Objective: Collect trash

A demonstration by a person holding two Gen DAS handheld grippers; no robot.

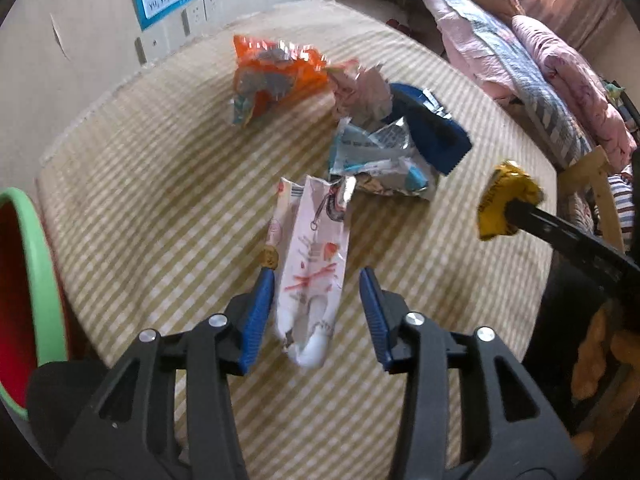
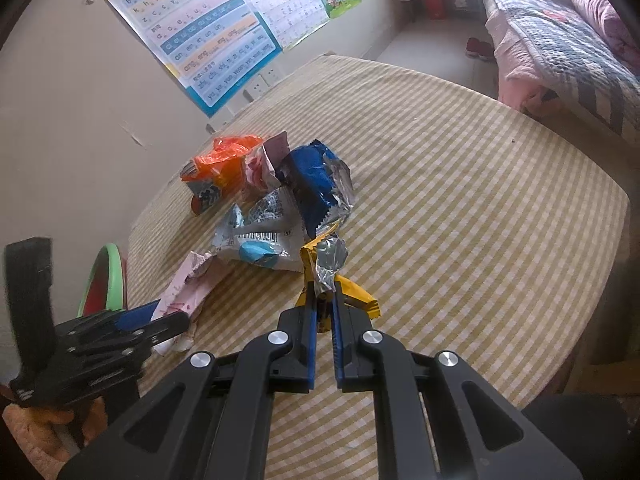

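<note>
Several snack wrappers lie on a striped tablecloth [image 1: 160, 184]. My left gripper [image 1: 318, 276] is open, its blue fingers on either side of a white and pink wrapper [image 1: 310, 276], not closed on it; this wrapper also shows in the right wrist view [image 2: 188, 292]. My right gripper [image 2: 324, 292] is shut on a yellow and silver wrapper [image 2: 326, 264], held above the table; it shows in the left wrist view [image 1: 506, 204]. Further back lie an orange wrapper [image 1: 276, 76], a pink one [image 1: 360, 88], a blue one [image 1: 432, 128] and a white and light-blue one [image 1: 384, 164].
A green-rimmed red bin [image 1: 28, 280] stands at the table's left edge, also seen in the right wrist view [image 2: 102, 284]. A wall with posters [image 2: 200, 40] is behind the table. A bed with quilts [image 1: 532, 64] stands to the right.
</note>
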